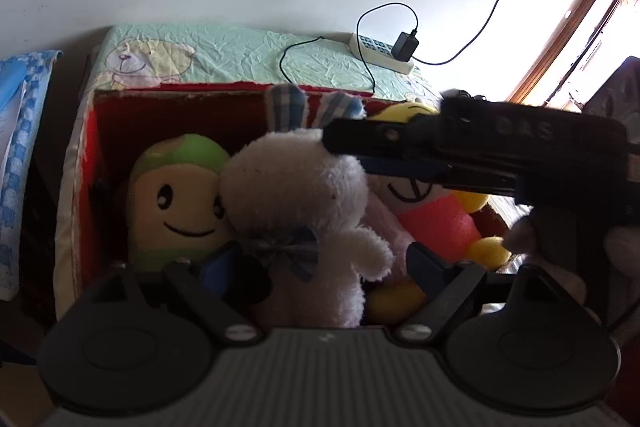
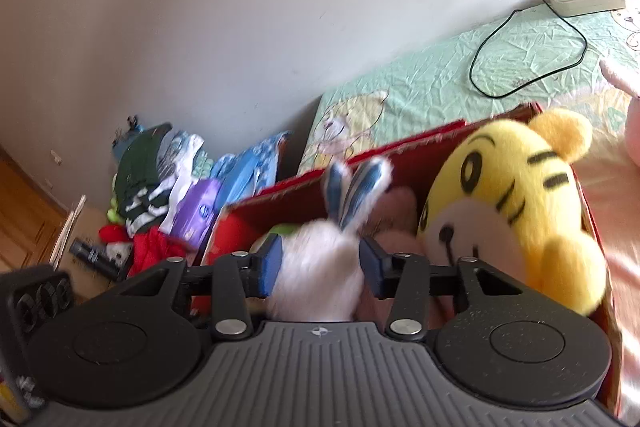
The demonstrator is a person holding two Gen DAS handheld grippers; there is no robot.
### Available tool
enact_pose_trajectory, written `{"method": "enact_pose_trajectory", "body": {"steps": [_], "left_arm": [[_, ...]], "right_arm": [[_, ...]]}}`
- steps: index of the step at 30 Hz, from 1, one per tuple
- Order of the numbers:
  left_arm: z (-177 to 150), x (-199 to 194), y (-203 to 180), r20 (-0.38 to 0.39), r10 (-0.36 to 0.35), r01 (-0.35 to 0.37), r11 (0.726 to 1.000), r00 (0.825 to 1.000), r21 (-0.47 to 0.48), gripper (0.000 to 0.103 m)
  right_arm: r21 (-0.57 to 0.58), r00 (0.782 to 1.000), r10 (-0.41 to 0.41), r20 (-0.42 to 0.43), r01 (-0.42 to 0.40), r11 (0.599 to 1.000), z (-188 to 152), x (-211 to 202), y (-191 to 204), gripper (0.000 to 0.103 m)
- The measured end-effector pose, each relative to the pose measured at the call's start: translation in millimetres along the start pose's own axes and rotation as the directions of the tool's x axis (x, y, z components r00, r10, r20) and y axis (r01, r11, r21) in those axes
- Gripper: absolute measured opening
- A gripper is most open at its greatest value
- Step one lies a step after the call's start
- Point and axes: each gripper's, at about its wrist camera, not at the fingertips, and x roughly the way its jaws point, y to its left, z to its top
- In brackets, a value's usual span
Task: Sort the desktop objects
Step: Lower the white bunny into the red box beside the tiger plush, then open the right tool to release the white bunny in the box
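A white plush bunny [image 1: 296,187] with blue plaid ears hangs upright over a red cardboard box [image 1: 180,107]. My right gripper [image 2: 322,263] is shut on the bunny [image 2: 316,267] at its head, just below the ears. In the left wrist view it reaches in from the right [image 1: 336,141] at the top of the head. My left gripper [image 1: 320,267] is open, its fingers spread on either side of the bunny's body. Inside the box lie a green-and-yellow smiling plush [image 1: 176,199] and a yellow tiger plush [image 2: 512,203] in a pink shirt.
The box [image 2: 400,147] sits on a bed with a green cartoon sheet [image 1: 224,47]. A white power strip [image 1: 380,53] with a black charger and cables lies at the bed's far edge by the wall. Clothes and bags [image 2: 160,195] are piled on the floor to the left.
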Motion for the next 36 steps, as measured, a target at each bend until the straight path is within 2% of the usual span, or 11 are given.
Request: {"method": "enact_pose_trajectory", "body": {"steps": [3,5,13,19,27,33,36], "left_arm": [[1,2,2,-0.003,0.012,-0.012,1.0,1.0,0.01,0.088],[1,2,4,-0.009,0.021,-0.021,1.0,1.0,0.014,0.088],[-7,1,11,-0.049,0.001,0.0,1.0,0.999,0.003,0.088],[-8,10,10,-0.064,0.025,-0.024,1.0,0.998,0.009,0.088],[-9,10,2,-0.07,0.029,-0.027,0.999,0.997,0.017,0.088],[-10,19,-2,-0.075,0.042,-0.042,0.999,0.996,0.011,0.088],[-9,23,-7,-0.073,0.05,-0.048,0.999,0.996,0.023,0.088]], "right_arm": [[0.038,0.999,0.028,-0.027,-0.027,0.999,-2,11,-5,0.035],[0.015,0.998,0.035,-0.051,-0.034,0.999,-5,12,0,0.034],[0.001,0.992,0.016,-0.122,-0.016,1.0,-16,8,2,0.032],[-0.029,0.993,0.008,-0.117,-0.012,0.999,-18,17,4,0.032],[-0.04,0.995,-0.01,-0.096,0.006,0.999,-21,0,2,0.034],[0.031,0.996,0.001,-0.088,0.002,1.0,-21,2,-9,0.037],[0.01,0.997,-0.015,-0.071,0.016,1.0,-21,-3,-7,0.038]]}}
